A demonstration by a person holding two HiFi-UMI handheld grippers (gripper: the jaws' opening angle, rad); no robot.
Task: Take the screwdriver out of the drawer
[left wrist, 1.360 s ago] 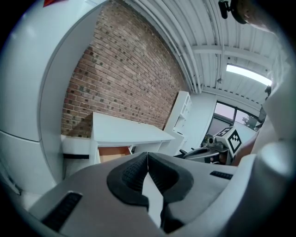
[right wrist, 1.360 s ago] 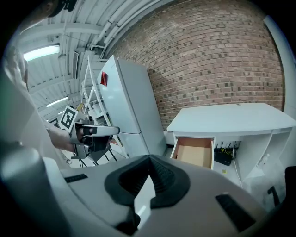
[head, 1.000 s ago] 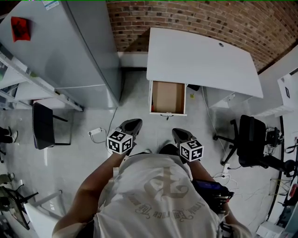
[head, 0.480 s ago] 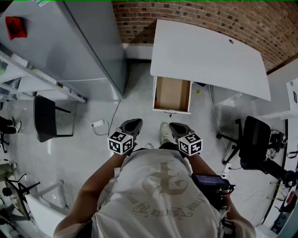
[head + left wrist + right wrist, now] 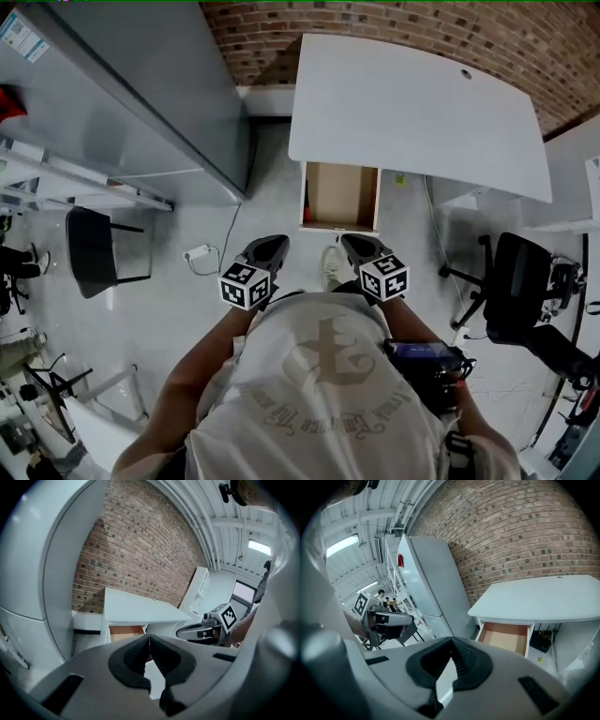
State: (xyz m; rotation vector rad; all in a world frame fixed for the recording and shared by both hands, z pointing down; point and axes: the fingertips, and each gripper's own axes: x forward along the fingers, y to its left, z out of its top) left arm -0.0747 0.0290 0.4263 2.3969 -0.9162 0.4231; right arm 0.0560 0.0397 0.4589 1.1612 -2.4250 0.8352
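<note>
Standing before the white desk (image 5: pixel 412 112) that fills the upper right of the head view, the person faces its wooden drawer (image 5: pixel 341 192), pulled out at the frame's middle so that the inside can be reached; the left gripper (image 5: pixel 269 248) and the right gripper (image 5: pixel 360 247) wait side by side just below it, not touching it, each with jaws pressed together on nothing, I judge because the reach is not yet begun. No screwdriver shows; the drawer floor in sight looks bare, so it may lie further back under the desk top.
</note>
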